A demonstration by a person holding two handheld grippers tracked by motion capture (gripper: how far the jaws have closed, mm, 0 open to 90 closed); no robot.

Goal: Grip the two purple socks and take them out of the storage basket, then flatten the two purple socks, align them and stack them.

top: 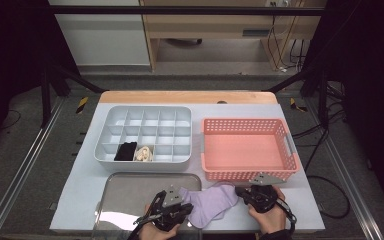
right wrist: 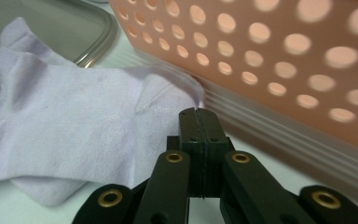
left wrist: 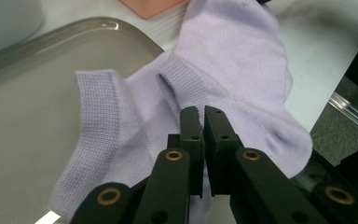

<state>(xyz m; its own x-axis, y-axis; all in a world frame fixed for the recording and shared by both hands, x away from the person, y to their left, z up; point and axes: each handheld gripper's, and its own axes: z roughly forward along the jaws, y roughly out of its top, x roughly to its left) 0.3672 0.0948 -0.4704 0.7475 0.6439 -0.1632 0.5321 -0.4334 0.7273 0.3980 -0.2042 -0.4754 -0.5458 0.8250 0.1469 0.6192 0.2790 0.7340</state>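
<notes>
Lilac knitted ankle sock (top: pixel 211 202) lying flat near the front edge of the table (top: pixel 80 200), partly over the rim of a shallow brushed-metal tray (top: pixel 130 185), just before a salmon-pink perforated plastic basket (top: pixel 250 150). Stretched between two hand-held tools, probably to smooth or fold it for storing.

Left gripper (left wrist: pixel 203 119): black jaws nearly together, a thin slit between them, seemingly pinching a ridge of the fabric beside the ribbed cuff (left wrist: pixel 98 116), which lies just left of the jaws over the tray. Hold looks meant to anchor the cuff end.

Right gripper (right wrist: pixel 199 116): jaws pressed fully together at the sock's opposite end, at the fabric's edge; whether cloth is caught between them cannot be told. Basket wall with round holes close on the right of these jaws.

Soft, fine-knit cloth, limp, with a stitched seam and gentle wrinkles. Smooth, dull sheen on the tray; rigid, glossy plastic on the basket.

Farther ahead of both jaws, a pale grey plastic divided organiser box (top: pixel 145 135), square cells, one with a black rolled item (top: pixel 125 151), the next with a cream one (top: pixel 143 153), suggesting where the sock is headed.
</notes>
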